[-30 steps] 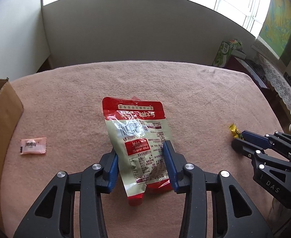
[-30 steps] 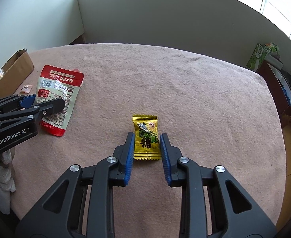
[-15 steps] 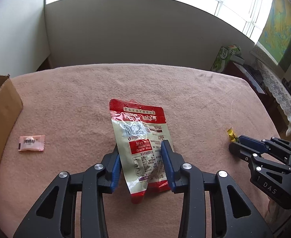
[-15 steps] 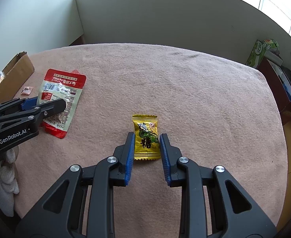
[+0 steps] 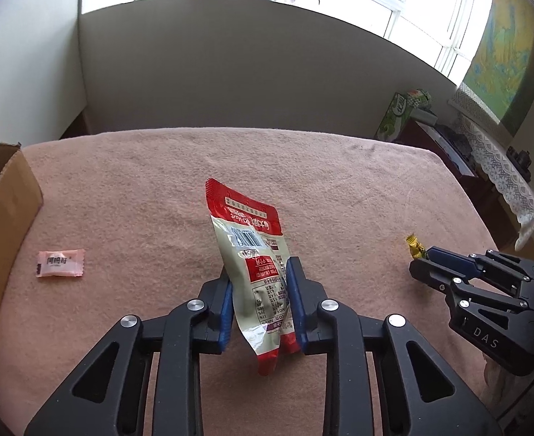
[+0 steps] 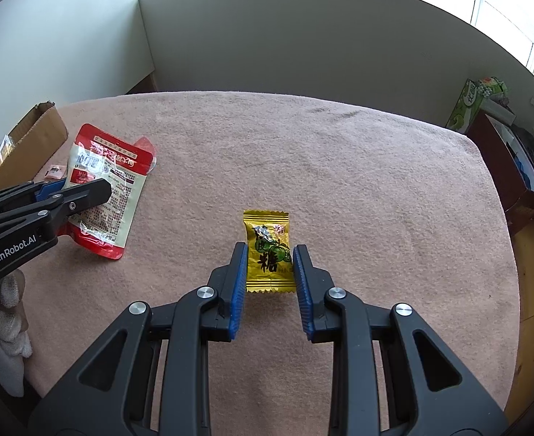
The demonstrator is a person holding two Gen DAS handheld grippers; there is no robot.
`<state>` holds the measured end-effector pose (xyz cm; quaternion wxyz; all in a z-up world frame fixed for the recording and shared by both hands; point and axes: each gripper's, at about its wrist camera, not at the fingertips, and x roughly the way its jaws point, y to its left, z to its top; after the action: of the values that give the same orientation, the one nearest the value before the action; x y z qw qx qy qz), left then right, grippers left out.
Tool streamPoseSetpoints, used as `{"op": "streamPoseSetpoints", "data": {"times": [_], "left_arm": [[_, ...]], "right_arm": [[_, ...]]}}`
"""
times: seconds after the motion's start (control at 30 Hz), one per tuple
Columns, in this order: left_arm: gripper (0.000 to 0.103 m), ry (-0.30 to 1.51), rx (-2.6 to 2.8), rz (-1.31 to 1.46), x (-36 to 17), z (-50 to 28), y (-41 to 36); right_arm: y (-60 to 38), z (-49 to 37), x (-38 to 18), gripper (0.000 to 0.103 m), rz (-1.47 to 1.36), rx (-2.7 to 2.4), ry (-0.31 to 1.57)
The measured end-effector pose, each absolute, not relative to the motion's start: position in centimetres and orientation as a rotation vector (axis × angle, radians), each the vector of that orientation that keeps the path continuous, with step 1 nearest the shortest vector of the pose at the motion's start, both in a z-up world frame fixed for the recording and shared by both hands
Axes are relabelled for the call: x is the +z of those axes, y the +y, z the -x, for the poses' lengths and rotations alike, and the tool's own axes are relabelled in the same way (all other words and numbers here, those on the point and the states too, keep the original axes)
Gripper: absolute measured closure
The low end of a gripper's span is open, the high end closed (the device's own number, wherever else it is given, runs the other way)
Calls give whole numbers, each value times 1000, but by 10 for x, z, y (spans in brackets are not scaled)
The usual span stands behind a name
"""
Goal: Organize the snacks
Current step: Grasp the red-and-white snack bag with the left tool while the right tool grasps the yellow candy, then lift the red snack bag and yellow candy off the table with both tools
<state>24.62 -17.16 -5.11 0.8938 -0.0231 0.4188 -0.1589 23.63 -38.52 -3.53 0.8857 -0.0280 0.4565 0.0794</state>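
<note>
My left gripper (image 5: 259, 276) is shut on a red and white snack pouch (image 5: 252, 254) and holds it tilted, lifted off the pink cloth; it also shows in the right wrist view (image 6: 107, 185). My right gripper (image 6: 270, 258) is open, its blue pads on either side of a yellow candy packet (image 6: 268, 250) that lies flat on the cloth. In the left wrist view the candy (image 5: 415, 247) peeks out past the right gripper (image 5: 426, 259). A small pink candy (image 5: 60, 262) lies on the cloth at the left.
A cardboard box (image 5: 1, 210) stands at the table's left edge, also in the right wrist view (image 6: 30, 138). The table is covered by a pink cloth (image 6: 339, 167). A green carton (image 5: 399, 116) and a dark cabinet stand beyond the right edge.
My left gripper has closed on the snack pouch and lifted it, so it now stands tilted. The right gripper has stayed around the yellow candy.
</note>
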Motion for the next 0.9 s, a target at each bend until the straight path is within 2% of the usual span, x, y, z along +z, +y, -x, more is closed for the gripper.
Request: {"op": "streamPoseSetpoints", "data": {"times": [0.4,0.63,0.77,0.8,0.9], "left_arm": [[88,821,-356,53,-40,-233,-167],[87,828,-350,22,-49,-238,-171],[84,839,-334,2,-52,-238,-173],[80,841,-334,-1,-53,-238,-173],[80,851,-333,24,-55,-241,-169]], "right_arm": [[-384,-234,-22,77,61,156,921],[-379,-235,-23,77,52,166,926],[-377,-236,-23,77,55,170,927],[-377,-236,-22,77,54,171,927],[-375,-236,-22,77,53,175,928]]}}
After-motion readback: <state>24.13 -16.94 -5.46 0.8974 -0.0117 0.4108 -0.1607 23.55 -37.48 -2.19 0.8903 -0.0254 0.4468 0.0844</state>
